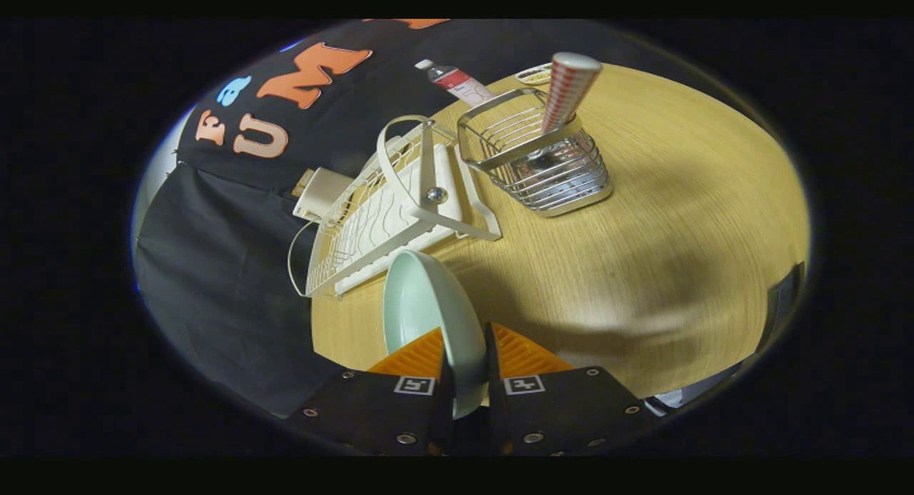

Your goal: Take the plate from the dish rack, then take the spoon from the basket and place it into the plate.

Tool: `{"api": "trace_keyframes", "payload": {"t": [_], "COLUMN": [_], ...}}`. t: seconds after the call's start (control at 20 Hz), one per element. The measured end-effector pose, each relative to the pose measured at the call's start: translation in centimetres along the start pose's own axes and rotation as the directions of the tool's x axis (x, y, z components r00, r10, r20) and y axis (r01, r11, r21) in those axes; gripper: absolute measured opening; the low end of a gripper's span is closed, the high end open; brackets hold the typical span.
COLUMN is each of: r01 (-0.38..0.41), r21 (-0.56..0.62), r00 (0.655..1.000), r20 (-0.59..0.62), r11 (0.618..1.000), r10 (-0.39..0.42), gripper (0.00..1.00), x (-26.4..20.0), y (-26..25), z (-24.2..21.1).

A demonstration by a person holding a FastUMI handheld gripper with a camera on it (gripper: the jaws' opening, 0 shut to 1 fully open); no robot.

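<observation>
Pale green, the plate (428, 306) stands on edge between our gripper's (468, 370) fingers, both pressing its rim, held above the wooden table (678, 231). Beyond the jaws we see the white dish rack (385, 209); beside it, the wire basket (543, 170) holds the checked-handled spoon (568, 88).

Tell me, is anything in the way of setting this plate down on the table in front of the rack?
Nothing visible. The gripper has its jaws shut on the plate, held on edge just off the dish rack. The bare table lies open beside it; the basket with the spoon stands farther off.
</observation>
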State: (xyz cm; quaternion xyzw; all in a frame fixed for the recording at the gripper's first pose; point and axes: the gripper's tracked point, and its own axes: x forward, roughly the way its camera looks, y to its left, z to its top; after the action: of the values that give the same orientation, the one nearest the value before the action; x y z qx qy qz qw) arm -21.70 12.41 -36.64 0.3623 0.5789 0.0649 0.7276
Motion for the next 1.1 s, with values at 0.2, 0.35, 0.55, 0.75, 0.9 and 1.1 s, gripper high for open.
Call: {"api": "trace_keyframes", "payload": {"t": [0.2, 0.35, 0.55, 0.75, 0.9, 1.1], "r01": [-0.019, 0.001, 0.094, 0.239, 0.320, 0.392], "r21": [0.005, -0.039, -0.139, -0.215, -0.243, -0.276], "r00": [0.998, 0.991, 0.944, 0.873, 0.821, 0.767], "r20": [0.054, 0.131, 0.327, 0.474, 0.553, 0.625], "r11": [1.000, 0.999, 0.986, 0.947, 0.916, 0.878], "r10": [0.018, 0.004, -0.044, -0.113, -0.140, -0.146], "gripper": [0.27, 0.38, 0.46, 0.50, 0.50, 0.50], "x": [-0.4, -1.8, -4.4, -6.2, -7.2, -7.7], "y": [0.1, -0.5, -1.4, -2.5, -2.9, -2.7], "z": [1.0, 2.7, 7.4, 11.5, 13.6, 15.2]}}
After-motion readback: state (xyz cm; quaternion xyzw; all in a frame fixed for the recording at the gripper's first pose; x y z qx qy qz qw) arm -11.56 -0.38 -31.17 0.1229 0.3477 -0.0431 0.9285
